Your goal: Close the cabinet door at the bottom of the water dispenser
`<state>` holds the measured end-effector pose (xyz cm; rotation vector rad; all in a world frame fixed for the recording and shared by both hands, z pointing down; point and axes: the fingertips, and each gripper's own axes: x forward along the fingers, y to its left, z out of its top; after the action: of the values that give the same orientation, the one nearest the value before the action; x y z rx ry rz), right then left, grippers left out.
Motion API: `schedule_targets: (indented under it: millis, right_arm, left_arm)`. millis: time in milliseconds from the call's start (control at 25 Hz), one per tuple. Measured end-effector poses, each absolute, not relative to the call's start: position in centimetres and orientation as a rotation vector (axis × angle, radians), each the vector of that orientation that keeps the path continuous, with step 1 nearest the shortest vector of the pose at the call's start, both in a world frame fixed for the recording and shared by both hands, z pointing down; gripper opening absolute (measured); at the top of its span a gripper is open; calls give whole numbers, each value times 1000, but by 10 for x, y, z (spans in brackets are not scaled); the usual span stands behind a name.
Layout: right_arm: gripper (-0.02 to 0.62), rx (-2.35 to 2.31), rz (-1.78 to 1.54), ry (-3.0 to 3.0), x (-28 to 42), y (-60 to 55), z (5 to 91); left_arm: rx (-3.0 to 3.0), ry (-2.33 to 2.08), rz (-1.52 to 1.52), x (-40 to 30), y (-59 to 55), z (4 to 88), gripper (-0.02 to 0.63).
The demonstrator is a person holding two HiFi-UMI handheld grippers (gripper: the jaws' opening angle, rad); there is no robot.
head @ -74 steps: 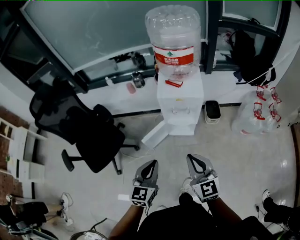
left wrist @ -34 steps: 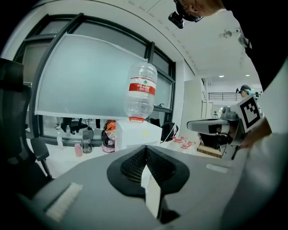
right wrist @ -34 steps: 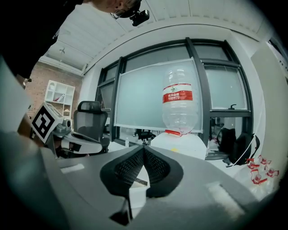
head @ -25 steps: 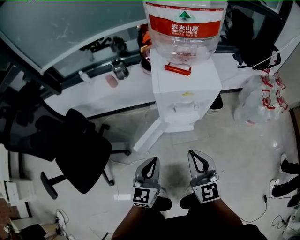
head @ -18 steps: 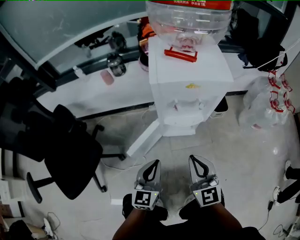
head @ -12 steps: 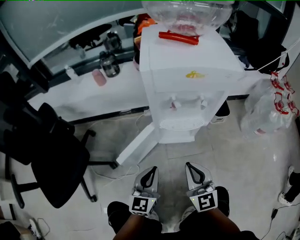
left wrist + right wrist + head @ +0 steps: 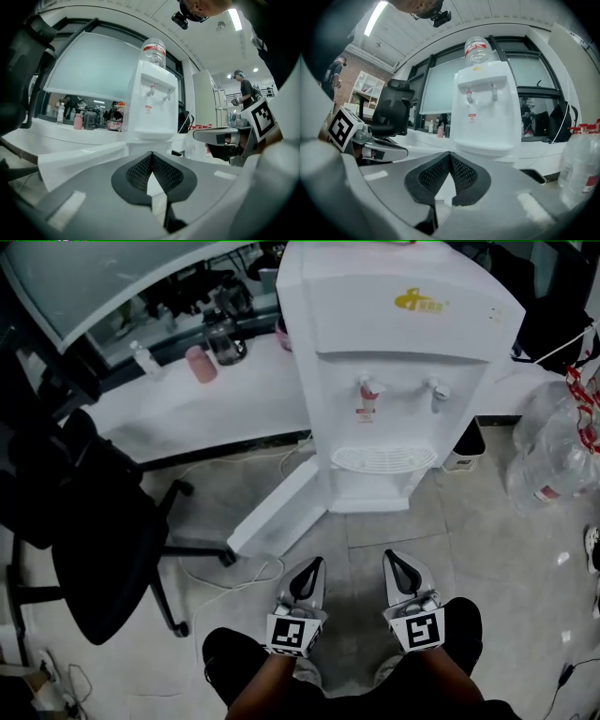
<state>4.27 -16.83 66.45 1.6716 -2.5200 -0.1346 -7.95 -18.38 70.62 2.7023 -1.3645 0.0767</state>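
The white water dispenser (image 7: 394, 381) stands in the middle of the head view, with a clear bottle (image 7: 477, 49) on top. Its bottom cabinet door (image 7: 277, 507) hangs open, swung out to the left over the floor. My left gripper (image 7: 307, 570) and right gripper (image 7: 398, 563) are side by side low in front of the dispenser, both apart from it and from the door. Each is shut with nothing between its pads. In the left gripper view the open door (image 7: 79, 157) lies left of the left gripper (image 7: 151, 154). The right gripper (image 7: 449, 154) points at the dispenser's front (image 7: 487, 108).
A black office chair (image 7: 94, 540) stands left of the door, with a cable (image 7: 216, 577) on the floor beside it. A white ledge (image 7: 169, 409) with a pink cup (image 7: 200, 363) runs behind. Large water bottles (image 7: 562, 456) and a black bin (image 7: 466, 444) are at the right.
Both grippers have sunk toward the floor together, staying shut. The head view has dropped from above the dispenser's bottle to facing its front and taps.
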Motion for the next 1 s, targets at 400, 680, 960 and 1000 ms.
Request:
schedule_targets:
  millis: [400,680,960,1000]
  right_arm:
    - [3,1618,-96,-2569,22,-162,686]
    - [3,1552,-89,-2590,3,-160,696]
    - [3,1408,-211,-2568,-24,-159,701]
    - [3,1399,-206,-2569,-26,-159,704]
  left_arm:
    - [2626,-1440,74,-119,-176,717,32]
    - [2528,-1639,74,-165,-179,718,237]
    - [2411,-1783,114,-211,-190,722,381]
    - [2397,-1794,120,-217,-194,723,402]
